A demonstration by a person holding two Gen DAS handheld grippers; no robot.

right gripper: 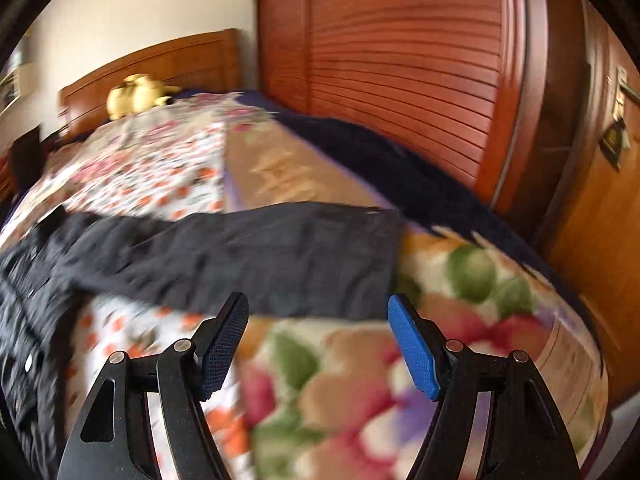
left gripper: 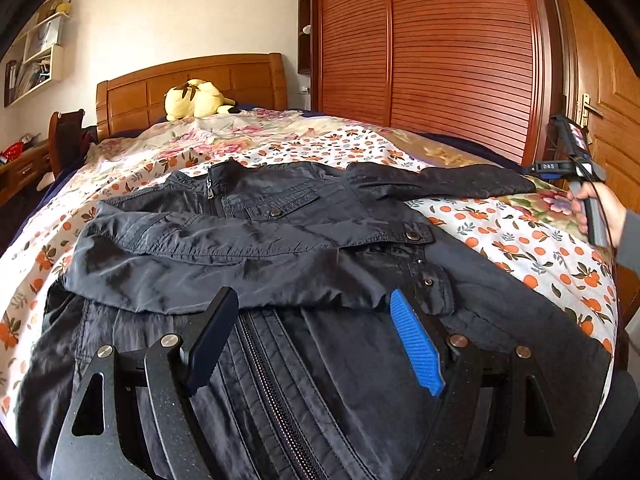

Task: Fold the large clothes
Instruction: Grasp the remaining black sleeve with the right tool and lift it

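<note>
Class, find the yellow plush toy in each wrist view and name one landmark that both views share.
Left wrist view: the yellow plush toy lies upper left of centre, at the head of the bed against the wooden headboard.
Right wrist view: the yellow plush toy sits upper left, blurred, before the same headboard.
Shared landmark: the slatted wooden wardrobe, to the right of the bed in both.

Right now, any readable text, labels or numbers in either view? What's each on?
"DAS" (small, so a rough reading): black tag on the right gripper.
Red-blue sticker above the tag: too blurred to read.
Door plaque: motion-blurred, unreadable.
Shelf files: too small to read.
Jacket: no text visible.
</note>
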